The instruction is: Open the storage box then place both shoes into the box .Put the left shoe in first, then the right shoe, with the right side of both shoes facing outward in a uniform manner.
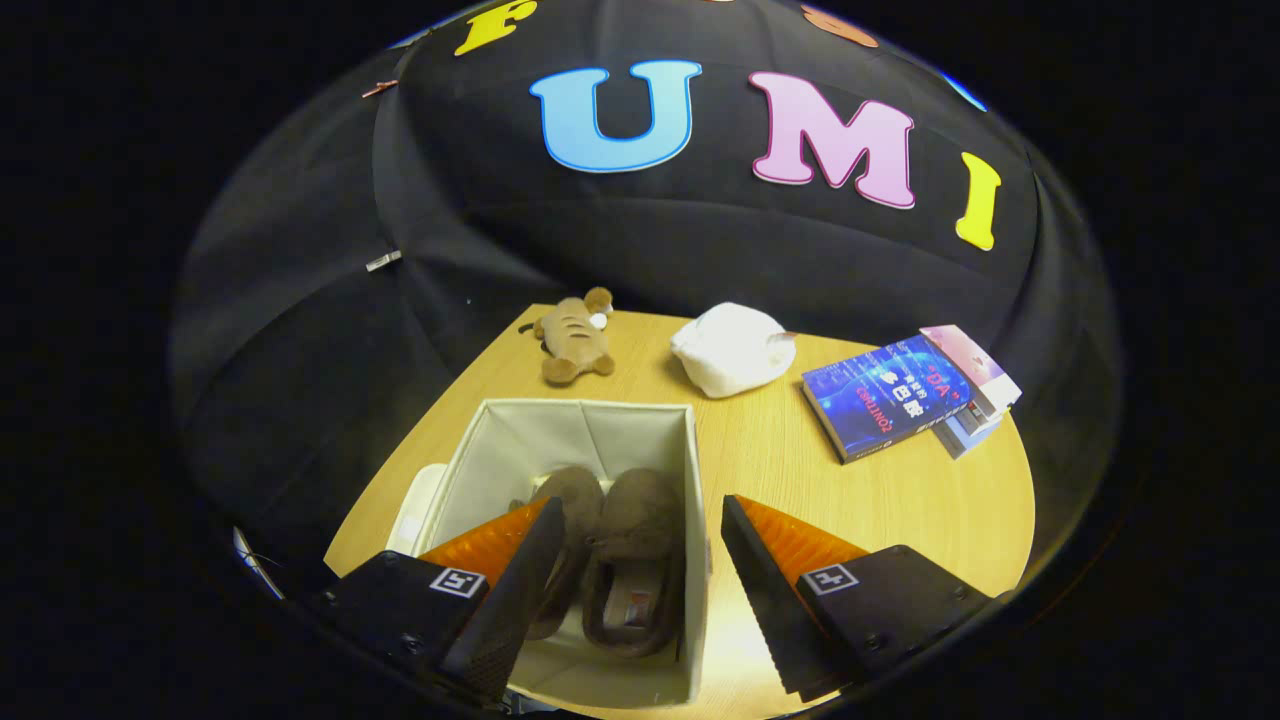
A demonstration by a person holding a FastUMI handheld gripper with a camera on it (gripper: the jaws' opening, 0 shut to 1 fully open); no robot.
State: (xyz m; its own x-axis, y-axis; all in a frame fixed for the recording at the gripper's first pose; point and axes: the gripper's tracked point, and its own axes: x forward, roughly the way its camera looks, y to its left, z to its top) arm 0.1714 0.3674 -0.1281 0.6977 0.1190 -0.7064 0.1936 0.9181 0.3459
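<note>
Nearest, the gripper (635,560) hangs above the storage box (640,425) with its jaws spread wide and nothing held; the left finger (510,590) overlaps the box's opening, the right finger (775,590) sits over the wooden table (900,510) just outside the box's right wall. Between them, down in the open box, 2 brown shoes (615,560) lie side by side and touching, toes pointing away. Judging by that, both placings look done and the task is at or near its end; I cannot tell from above which shoe is left or which side faces outward. Any next move calls only for a clean lift away, or a small nudge if alignment is off. Beyond the box lie a plush toy (575,340), a white bundle (733,348) and a stack of books (905,395)
</note>
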